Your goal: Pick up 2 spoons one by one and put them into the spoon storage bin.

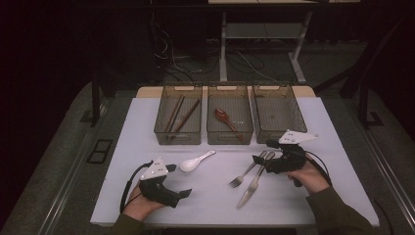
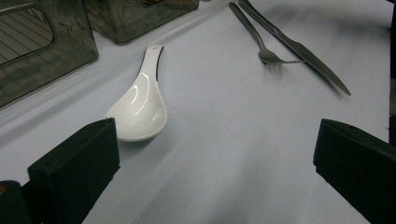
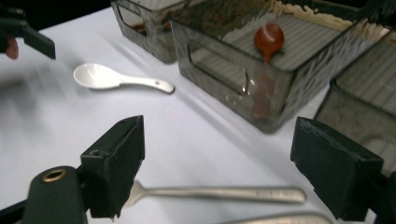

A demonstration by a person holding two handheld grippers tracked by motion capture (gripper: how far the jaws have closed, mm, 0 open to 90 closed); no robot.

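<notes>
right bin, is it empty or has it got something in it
Empty: the right bin shows only its bare ribbed floor in the high view.

You are in a lab or recording room set up for a test, not a home kitchen. Your counter [image 1: 210, 196] is covered by a plain white sheet, with three identical smoky plastic bins [image 1: 229, 120] lined up in a neat row at its far edge. Behind it the room is dark, loose cables [image 1: 171, 61] trail over grey carpet [image 1: 63, 161], and the metal legs of an office desk [image 1: 223, 49] stand there.
</notes>
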